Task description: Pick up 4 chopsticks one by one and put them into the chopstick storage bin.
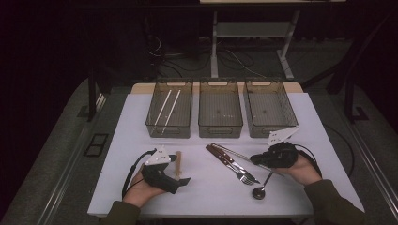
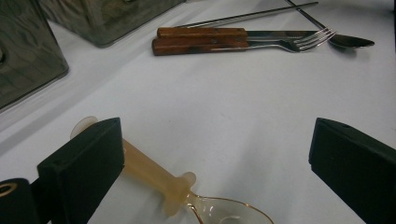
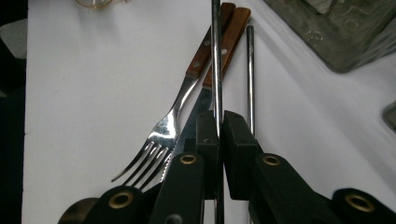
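Three smoky clear plastic bins stand in a row at the far side of the white table (image 1: 211, 187): the left bin (image 1: 155, 123) holds two pale thin sticks (image 1: 167, 105). What lies in the other two is hard to make out. The right tongs (image 3: 217, 126) pinch a thin metal chopstick (image 3: 216, 56) above a wood-handled fork (image 3: 175, 116). The left tongs (image 2: 215, 158) are spread over a translucent amber plastic spoon (image 2: 154, 175), its bowl cut off.

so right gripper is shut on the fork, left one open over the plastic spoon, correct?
Not the fork. The right gripper is shut on a thin metal chopstick; the fork lies free beside it, as the right gripper view shows. The left gripper is open over the plastic spoon.
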`<state>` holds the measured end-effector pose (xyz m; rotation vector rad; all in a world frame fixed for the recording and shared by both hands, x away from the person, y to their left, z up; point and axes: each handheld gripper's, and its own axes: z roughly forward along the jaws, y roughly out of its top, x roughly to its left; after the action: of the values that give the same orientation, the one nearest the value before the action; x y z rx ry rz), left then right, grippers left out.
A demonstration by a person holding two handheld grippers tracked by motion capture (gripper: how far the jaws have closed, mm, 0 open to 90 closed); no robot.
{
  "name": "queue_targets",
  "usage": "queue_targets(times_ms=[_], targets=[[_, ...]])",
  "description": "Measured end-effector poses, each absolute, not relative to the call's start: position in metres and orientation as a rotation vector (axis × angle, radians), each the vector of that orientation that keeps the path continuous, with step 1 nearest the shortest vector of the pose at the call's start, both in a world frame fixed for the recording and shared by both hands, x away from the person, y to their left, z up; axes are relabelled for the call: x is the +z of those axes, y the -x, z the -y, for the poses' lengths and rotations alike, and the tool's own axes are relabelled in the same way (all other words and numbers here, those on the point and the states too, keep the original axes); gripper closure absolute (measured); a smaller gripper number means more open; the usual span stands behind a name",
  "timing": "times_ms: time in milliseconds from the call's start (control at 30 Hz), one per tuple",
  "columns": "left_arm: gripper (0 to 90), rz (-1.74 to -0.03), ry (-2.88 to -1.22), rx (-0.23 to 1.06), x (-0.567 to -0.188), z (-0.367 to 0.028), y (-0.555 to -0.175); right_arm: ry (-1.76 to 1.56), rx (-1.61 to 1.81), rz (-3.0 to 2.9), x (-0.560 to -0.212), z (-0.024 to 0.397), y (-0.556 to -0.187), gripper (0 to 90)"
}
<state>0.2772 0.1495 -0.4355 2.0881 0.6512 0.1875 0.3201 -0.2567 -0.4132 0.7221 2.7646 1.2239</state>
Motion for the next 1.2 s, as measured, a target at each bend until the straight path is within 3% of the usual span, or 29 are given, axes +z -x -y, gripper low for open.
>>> queue_targets(times_ms=[1200], targets=[[0.0, -0.616, -2.073, 0.192, -0.436, -0.153, -0.275, -0.848, 1.351, -2.625, -0.379, 0.215, -0.345, 85.5]])
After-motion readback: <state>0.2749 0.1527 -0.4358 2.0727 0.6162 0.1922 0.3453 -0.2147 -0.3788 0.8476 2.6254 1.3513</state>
